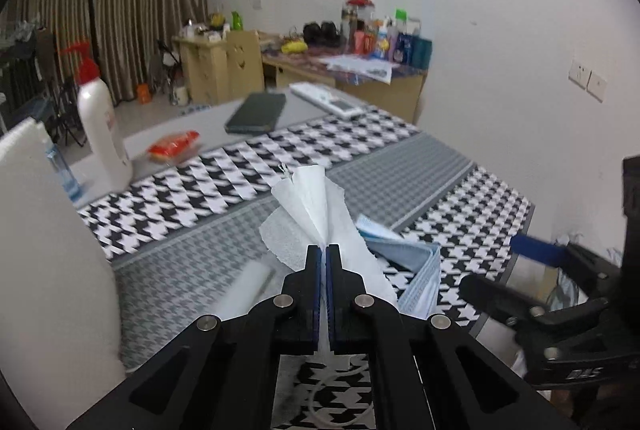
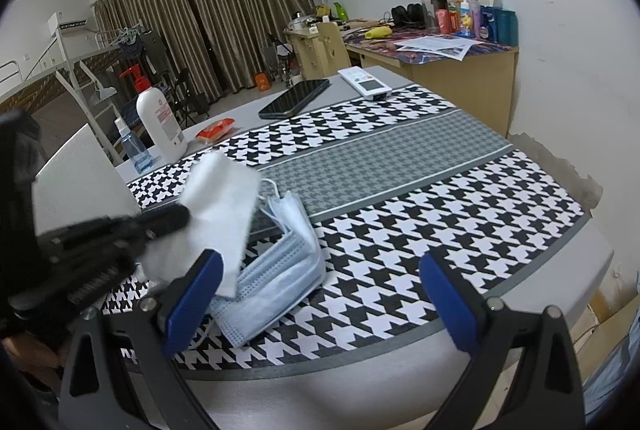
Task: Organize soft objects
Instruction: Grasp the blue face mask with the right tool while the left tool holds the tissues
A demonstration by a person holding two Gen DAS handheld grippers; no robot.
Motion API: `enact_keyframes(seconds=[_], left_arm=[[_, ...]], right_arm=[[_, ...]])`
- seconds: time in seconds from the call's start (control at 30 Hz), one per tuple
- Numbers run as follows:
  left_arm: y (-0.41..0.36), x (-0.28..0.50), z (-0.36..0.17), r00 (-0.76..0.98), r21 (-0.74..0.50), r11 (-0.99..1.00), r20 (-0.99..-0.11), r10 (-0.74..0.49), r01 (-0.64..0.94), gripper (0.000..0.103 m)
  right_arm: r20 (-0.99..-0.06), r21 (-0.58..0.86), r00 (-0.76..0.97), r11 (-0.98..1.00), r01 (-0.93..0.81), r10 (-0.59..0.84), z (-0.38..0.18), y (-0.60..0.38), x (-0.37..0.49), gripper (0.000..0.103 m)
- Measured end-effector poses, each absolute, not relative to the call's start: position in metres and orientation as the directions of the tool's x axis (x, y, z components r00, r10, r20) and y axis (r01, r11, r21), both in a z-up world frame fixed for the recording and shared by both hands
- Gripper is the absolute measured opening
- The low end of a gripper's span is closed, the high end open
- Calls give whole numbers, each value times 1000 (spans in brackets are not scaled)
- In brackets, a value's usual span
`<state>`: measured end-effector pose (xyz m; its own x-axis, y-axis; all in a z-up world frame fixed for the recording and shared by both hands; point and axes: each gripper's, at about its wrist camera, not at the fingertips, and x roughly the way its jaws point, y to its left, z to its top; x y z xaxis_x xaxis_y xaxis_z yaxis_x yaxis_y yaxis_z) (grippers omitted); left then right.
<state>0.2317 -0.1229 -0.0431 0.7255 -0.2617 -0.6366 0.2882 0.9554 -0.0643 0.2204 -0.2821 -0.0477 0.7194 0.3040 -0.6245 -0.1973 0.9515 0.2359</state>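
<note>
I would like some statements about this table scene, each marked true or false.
1. The left tool is shut on a white tissue. True.
2. The right tool is holding the face masks. False: its fingers stand wide apart and hold nothing; the blue face masks lie on the checked cloth.
3. The white pump bottle has a red top. True.
4. The dark phone lies on the face masks. False: it lies far from them, on the bare grey table beyond the cloth.
5. The curtains are drawn. True.
</note>
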Motion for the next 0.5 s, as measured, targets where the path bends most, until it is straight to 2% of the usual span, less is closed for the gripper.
enact_keyframes(seconds=[0.43, 0.5], left_arm=[[-99, 224, -31, 773, -45, 970, -596, -218, 239, 2], [-99, 224, -32, 772, -40, 970, -598, -215, 239, 3]], right_arm=[[-649, 198, 698, 953, -228, 302, -59, -258, 241, 100], [-652, 193, 697, 954, -228, 299, -61, -256, 245, 96]])
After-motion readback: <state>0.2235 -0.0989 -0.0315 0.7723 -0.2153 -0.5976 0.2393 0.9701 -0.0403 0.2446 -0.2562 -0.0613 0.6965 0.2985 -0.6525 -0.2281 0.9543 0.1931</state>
